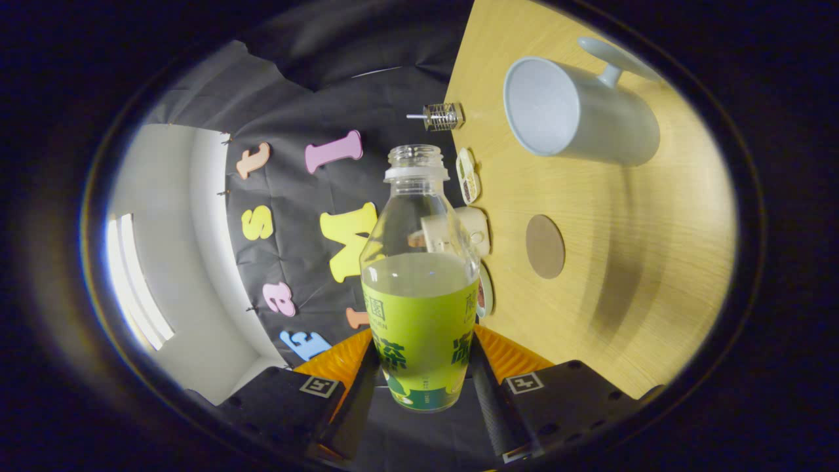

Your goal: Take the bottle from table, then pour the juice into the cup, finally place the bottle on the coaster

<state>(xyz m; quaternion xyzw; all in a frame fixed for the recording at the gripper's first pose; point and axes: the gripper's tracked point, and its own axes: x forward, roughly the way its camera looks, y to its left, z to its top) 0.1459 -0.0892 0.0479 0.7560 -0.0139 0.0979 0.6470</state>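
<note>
A handheld gripper pinches an uncapped juice bottle between its two fingers, both pressing on the labelled lower body, with the bottle lifted clear of the wooden table. The whole view is rolled well over to one side, so the tabletop stands like a wall to the right of the fingers, a sign that the bottle is being tipped for the pour. Greenish juice fills it to roughly the shoulder, just above the label; whether any has left it cannot be told.

The pale cup with its handle sits beyond the fingers and to their right, well apart from the bottle's open mouth, its interior showing no juice. The round brown coaster lies bare on the table, nearer the gripper than the cup and also to the right.

By these signs the first step, taking the bottle from the table, looks done. The pour appears to be only beginning, with the mouth not yet over the cup, and the setting-down on the coaster remains. Small items lie along the table's far edge, just beyond the bottle's neck, too small to name.
</note>
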